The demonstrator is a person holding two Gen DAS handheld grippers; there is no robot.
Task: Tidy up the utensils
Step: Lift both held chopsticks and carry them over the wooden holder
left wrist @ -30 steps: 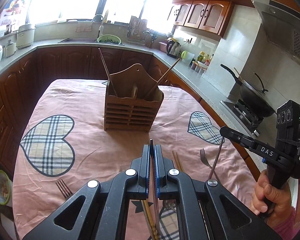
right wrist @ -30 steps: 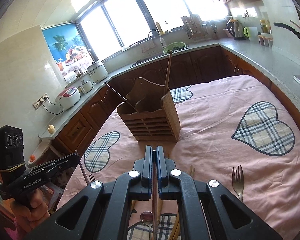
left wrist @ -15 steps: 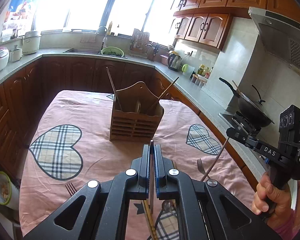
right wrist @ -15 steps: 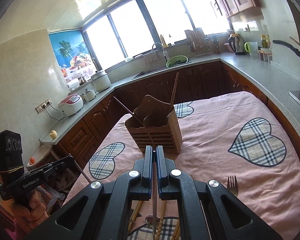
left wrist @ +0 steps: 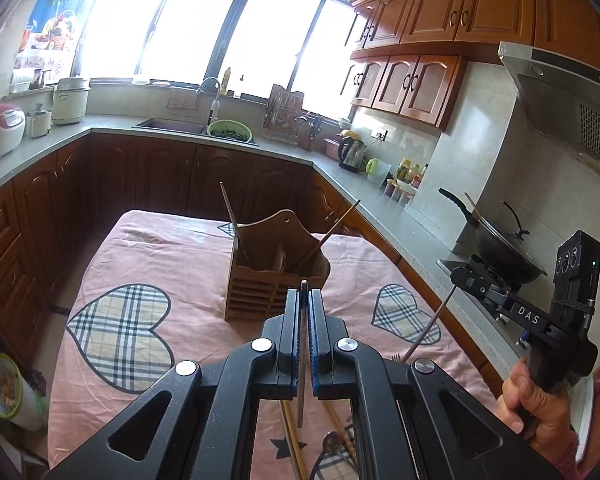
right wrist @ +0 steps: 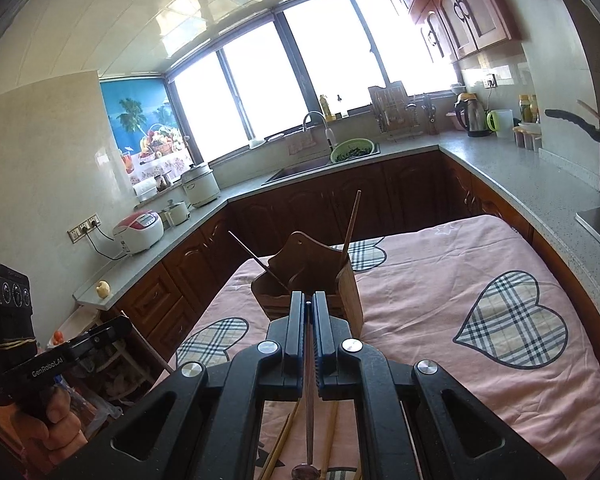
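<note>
A wooden utensil holder (left wrist: 276,280) (right wrist: 312,280) stands mid-table on the pink cloth (left wrist: 160,256), with two chopsticks leaning out of it. My left gripper (left wrist: 304,292) is shut on a thin dark chopstick (left wrist: 300,392) that hangs below the jaws, short of the holder. My right gripper (right wrist: 309,296) is shut on the handle of a metal spoon (right wrist: 308,420), bowl end down. Each gripper also shows in the other's view, the right gripper (left wrist: 460,276) at the right and the left gripper (right wrist: 118,326) at the left, both lifted off the table.
Loose bamboo chopsticks (right wrist: 280,440) (left wrist: 292,440) and another spoon (left wrist: 332,438) lie on the cloth beneath the grippers. A fork (left wrist: 396,357) lies near the right table edge. A wok (left wrist: 500,256) sits on the stove at the right. Counters and cabinets ring the table.
Both grippers have risen off the table with their utensils still clamped. The views have tilted upward, so the holder and cloth sit lower in each picture.
</note>
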